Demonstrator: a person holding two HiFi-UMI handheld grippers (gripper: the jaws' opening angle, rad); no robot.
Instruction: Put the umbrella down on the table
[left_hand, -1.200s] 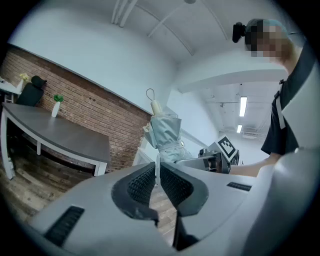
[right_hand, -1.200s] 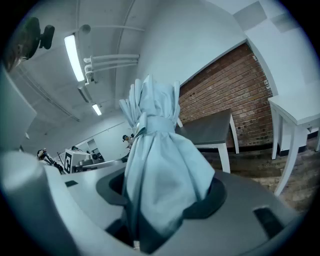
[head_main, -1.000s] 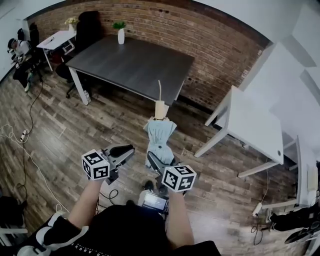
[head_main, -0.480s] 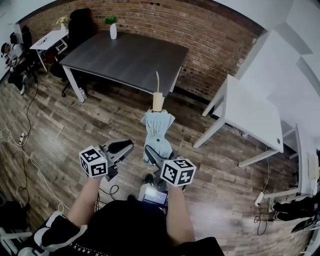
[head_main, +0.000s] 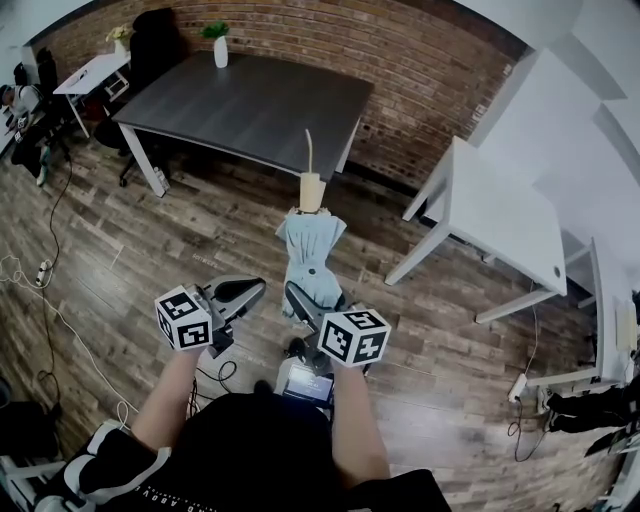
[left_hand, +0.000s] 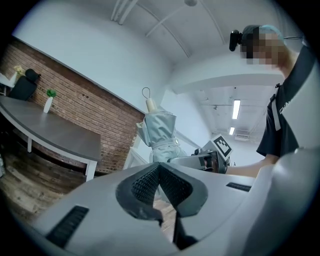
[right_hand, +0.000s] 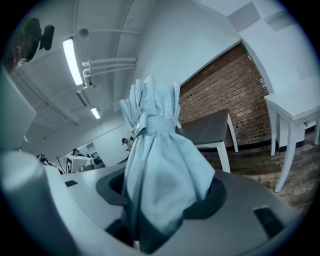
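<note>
Observation, carrying phase. The umbrella (head_main: 312, 250), folded and strapped shut, pale blue, is held in the air over the wooden floor (head_main: 120, 250). It is clamped in the right gripper (head_main: 300, 303). In the right gripper view the bundled fabric is seen filling the gap between the jaws, with both pads pressed into it. The grip is taken on the lower part of the canopy. The beige handle (head_main: 311, 190) and its thin loop (head_main: 308, 150) are pointed away from the person, towards the brick wall.

The left gripper (head_main: 245, 290) is held just beside the right one, apart from the umbrella. In the left gripper view its ribbed pads appear to be brought together at the tips and nothing is seen between them, though the wide-angle distortion leaves the exact contact slightly uncertain.

Targets noted: a dark table (head_main: 250, 105) ahead, bare apart from a white vase (head_main: 220, 50) at its far corner, and a white table (head_main: 500, 225) to the right. The umbrella is well apart from both.

Progress is judged as follows.
- Done: the umbrella is secured in one gripper.
- Not yet done: a table is to be approached, the umbrella is to be lowered flat onto its top, and the jaws are to be released.

Which table is intended is not settled by the task wording. The dark one is judged likelier, as the umbrella is aimed at its near edge.
</note>
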